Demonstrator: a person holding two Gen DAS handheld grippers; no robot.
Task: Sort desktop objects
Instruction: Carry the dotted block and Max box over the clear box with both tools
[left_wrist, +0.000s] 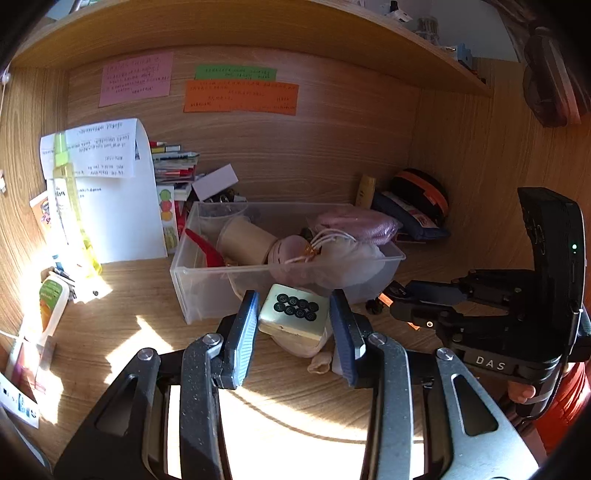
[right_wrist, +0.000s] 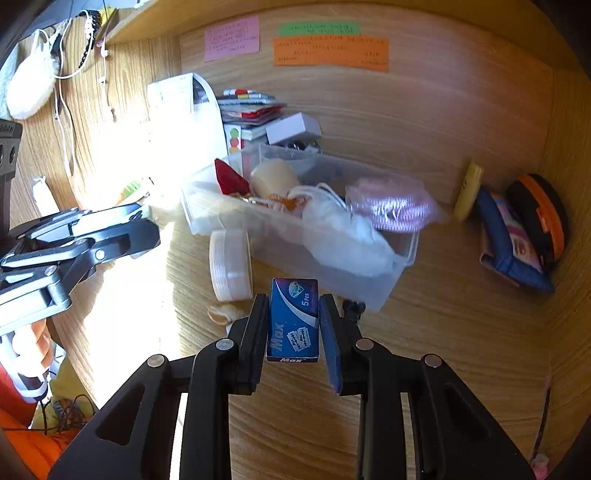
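Note:
My left gripper is shut on a cream mahjong tile with dark circles, held just in front of the clear plastic bin. My right gripper is shut on a small blue "Max" blade box, held above the desk near the bin's front corner. The bin holds a beige roll, a red piece, a white drawstring pouch and a pink bagged item. The right gripper also shows in the left wrist view, the left one in the right wrist view.
A round cream container lies on edge by the bin, a small shell-like piece beside it. Papers, a yellow bottle and a tube stand left. Books are behind. Pouches lie at the right wall.

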